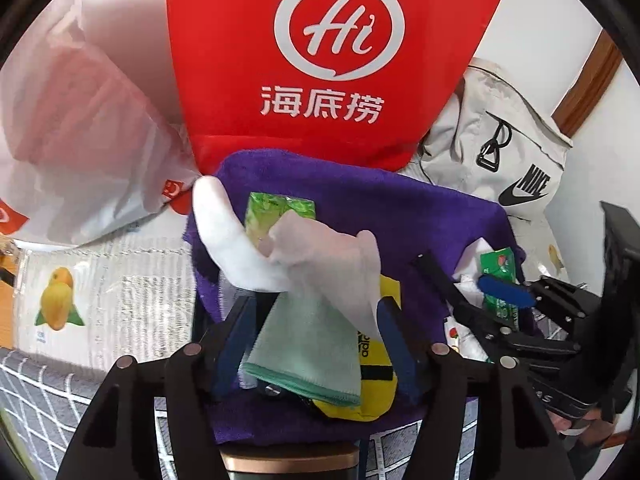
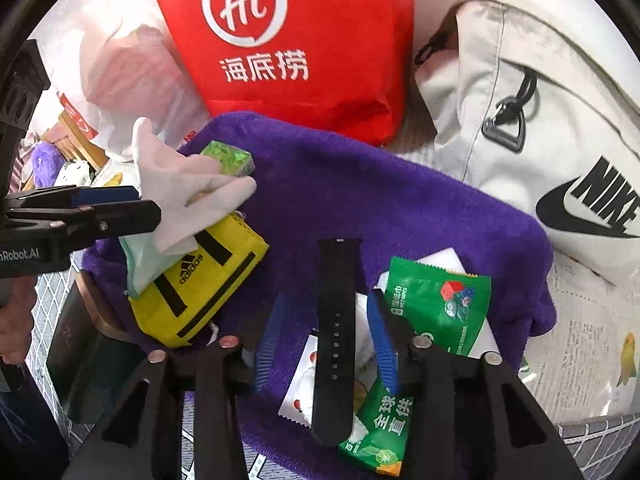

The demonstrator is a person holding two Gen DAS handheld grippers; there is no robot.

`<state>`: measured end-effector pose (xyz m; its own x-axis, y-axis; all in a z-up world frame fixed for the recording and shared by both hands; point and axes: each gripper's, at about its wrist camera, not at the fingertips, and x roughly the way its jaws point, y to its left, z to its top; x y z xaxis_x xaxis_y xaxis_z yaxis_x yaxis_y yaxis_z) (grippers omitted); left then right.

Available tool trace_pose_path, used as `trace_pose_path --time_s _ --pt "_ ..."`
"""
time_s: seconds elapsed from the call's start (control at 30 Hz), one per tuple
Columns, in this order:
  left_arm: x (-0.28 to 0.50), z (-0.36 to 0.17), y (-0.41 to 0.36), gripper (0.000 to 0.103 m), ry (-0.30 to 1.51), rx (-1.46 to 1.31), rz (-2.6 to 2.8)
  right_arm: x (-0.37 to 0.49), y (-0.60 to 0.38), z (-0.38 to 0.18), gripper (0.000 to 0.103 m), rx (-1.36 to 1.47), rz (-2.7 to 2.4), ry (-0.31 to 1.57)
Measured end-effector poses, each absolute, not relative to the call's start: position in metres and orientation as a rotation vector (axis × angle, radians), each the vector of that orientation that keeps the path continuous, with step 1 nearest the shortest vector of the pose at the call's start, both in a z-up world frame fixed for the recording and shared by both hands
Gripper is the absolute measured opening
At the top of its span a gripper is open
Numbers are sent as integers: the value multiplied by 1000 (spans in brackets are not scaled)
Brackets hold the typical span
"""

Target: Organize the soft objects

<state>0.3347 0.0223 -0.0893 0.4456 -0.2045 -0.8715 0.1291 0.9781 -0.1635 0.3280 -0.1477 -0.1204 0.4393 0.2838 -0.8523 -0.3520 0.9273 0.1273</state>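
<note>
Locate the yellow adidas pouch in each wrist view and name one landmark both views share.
Left wrist: yellow adidas pouch low centre, mostly under the mint cloth.
Right wrist: pouch left of centre, on the purple towel.
Shared landmark: red Hi bag, top of both.

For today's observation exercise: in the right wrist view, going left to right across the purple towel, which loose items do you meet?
White glove → yellow Adidas pouch → black watch strap → green wet-wipes packet, all lying on the purple towel.
</note>
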Motion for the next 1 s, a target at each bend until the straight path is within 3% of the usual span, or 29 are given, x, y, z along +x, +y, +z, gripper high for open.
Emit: trace_pose_path --time_s 0.1,0.33,0.43,0.53,1.0 --pt "331 -82 20 64 1084 -60 -201 322 -151 -109 46 -61 400 1024" --pt "311 -53 12 69 1027 -2 -167 300 -152 -68 70 -51 393 927" --pt "294 -38 9 78 993 17 -140 283 -153 -50 81 -62 382 881" --pt "273 -27 5 80 995 44 -135 258 -163 -34 87 -56 354 852" --pt "139 4 9 82 908 28 -108 139 -177 -11 95 -8 282 831"
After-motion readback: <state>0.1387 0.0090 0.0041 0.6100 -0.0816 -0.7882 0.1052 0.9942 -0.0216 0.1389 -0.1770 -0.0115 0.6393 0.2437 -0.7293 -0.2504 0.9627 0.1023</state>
